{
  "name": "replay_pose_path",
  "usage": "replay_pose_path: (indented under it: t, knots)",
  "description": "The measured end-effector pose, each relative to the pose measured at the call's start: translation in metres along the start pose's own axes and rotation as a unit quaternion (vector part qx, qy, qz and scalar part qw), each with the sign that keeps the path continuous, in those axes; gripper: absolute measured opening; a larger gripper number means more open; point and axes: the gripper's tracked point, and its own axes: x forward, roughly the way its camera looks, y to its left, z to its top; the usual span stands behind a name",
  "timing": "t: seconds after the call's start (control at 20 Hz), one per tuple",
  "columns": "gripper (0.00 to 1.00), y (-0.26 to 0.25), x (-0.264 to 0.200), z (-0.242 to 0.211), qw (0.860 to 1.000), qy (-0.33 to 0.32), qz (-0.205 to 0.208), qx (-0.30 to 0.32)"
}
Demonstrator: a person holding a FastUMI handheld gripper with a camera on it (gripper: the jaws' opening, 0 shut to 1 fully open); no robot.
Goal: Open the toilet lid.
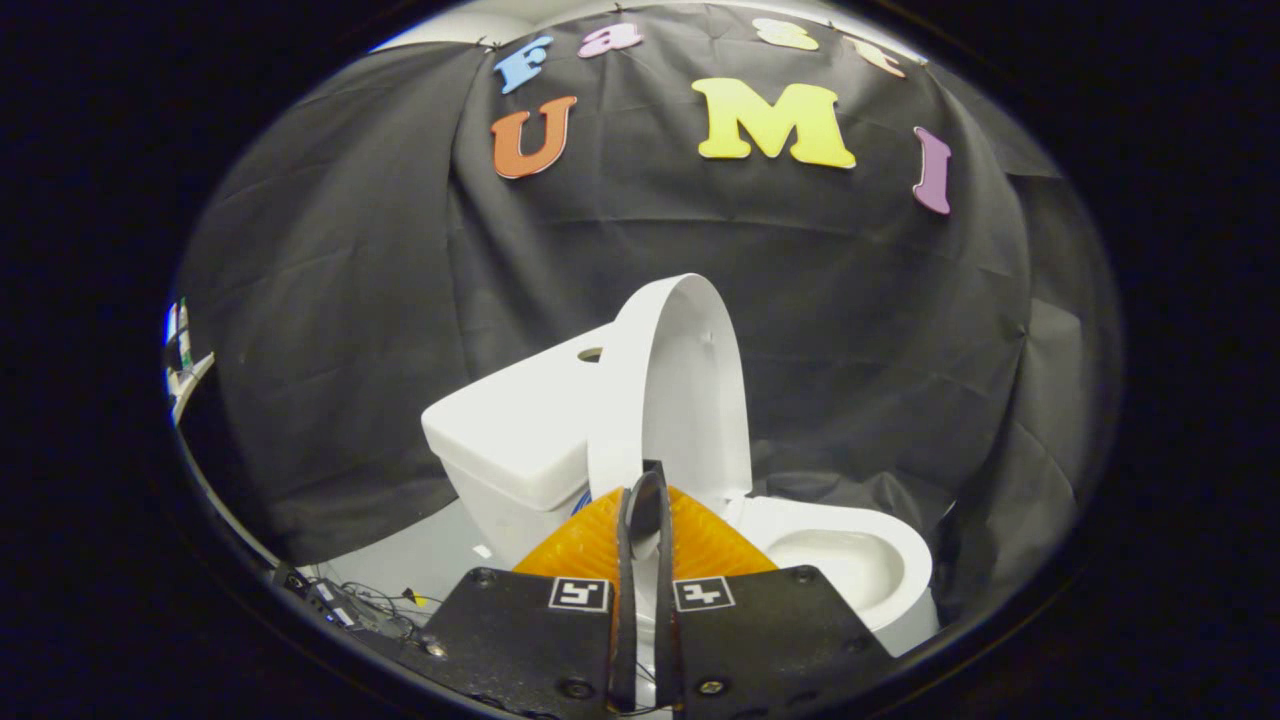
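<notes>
The claw (647,500) rides with its fingers drawn nearly together, only a thin slit between them and nothing held. Just beyond the tips, the toilet lid (680,385) stands raised almost upright against the white tank (510,435). The open bowl (850,560) lies to their right, black cloth behind.

Gripper (645,500): fingers drawn nearly together, narrow gap between them, tips at the lower edge of the raised white plastic toilet lid (680,380); contact not resolvable. Lid stands upright, leaning toward the white ceramic cistern (510,430) just beyond and left of the fingers. Open white toilet bowl (850,560) lies right of the fingers. Tangle of dark cables (370,605) on the floor, lower left.
</notes>
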Motion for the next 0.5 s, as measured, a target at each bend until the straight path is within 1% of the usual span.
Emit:
replay_pose_path:
  t: [0.15,0.25,0.3,0.35,0.4,0.45,0.5]
  knots:
    - [0.11,-0.001,-0.002,0.001,1.0,-0.007,-0.011,-0.012]
    - [0.15,0.003,-0.002,-0.002,1.0,-0.005,0.002,-0.022]
    - [0.22,0.005,-0.005,-0.002,1.0,-0.004,0.014,-0.025]
    - [0.24,0.007,-0.01,-0.001,0.999,-0.006,0.024,-0.023]
    - [0.3,0.005,-0.016,0.004,0.999,-0.015,0.029,-0.02]
    - [0.33,0.003,-0.025,0.01,0.999,-0.027,0.032,-0.018]
    - [0.43,-0.001,-0.032,0.014,0.999,-0.036,0.031,-0.015]
